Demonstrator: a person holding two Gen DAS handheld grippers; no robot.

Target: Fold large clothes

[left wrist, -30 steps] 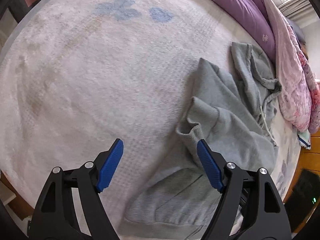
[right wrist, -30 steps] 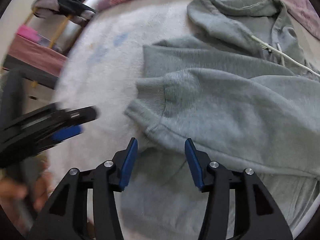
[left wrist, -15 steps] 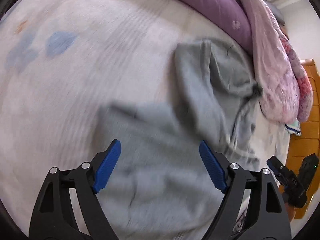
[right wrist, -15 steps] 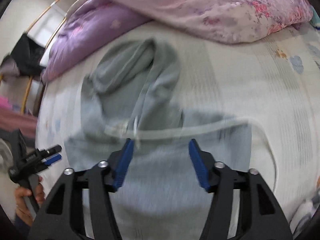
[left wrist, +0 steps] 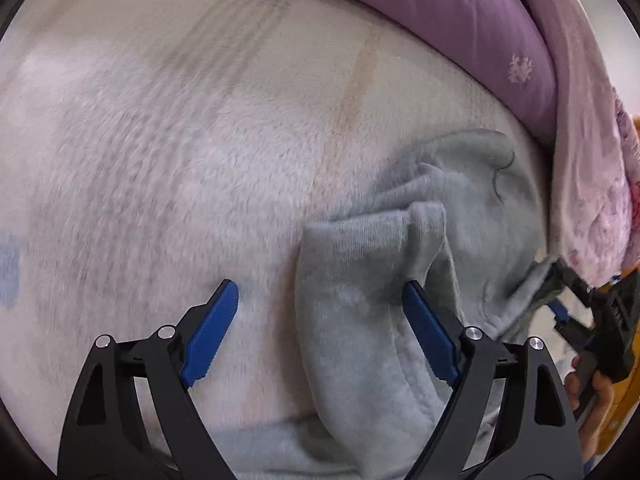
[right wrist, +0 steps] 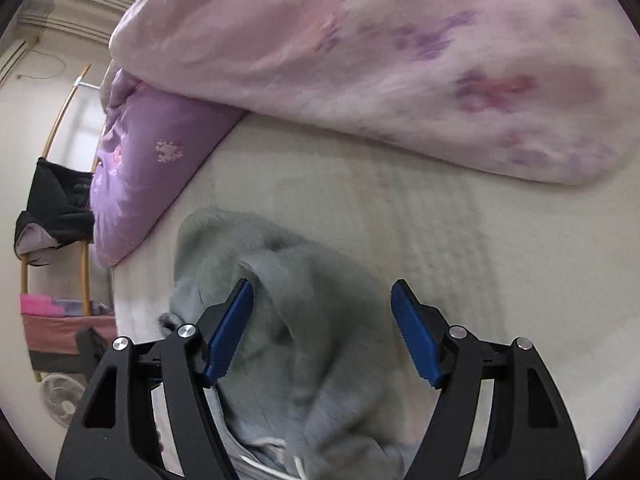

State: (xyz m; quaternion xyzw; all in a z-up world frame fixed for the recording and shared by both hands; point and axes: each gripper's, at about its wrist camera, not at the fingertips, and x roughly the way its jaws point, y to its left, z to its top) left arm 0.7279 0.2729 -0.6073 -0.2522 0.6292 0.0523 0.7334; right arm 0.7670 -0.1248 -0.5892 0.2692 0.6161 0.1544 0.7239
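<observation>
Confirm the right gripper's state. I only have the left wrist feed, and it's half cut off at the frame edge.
Observer: The right gripper is open in the right wrist view, jaws wide apart and nothing clamped.
Operator: What's it lined up on?
Observer: The hood of the grey hoodie lies bunched on the bed, between and below the jaws.
Operator: Any drawstring near it?
Observer: Yes, a white drawstring shows at the bottom edge of that view, beneath the gripper.
</observation>
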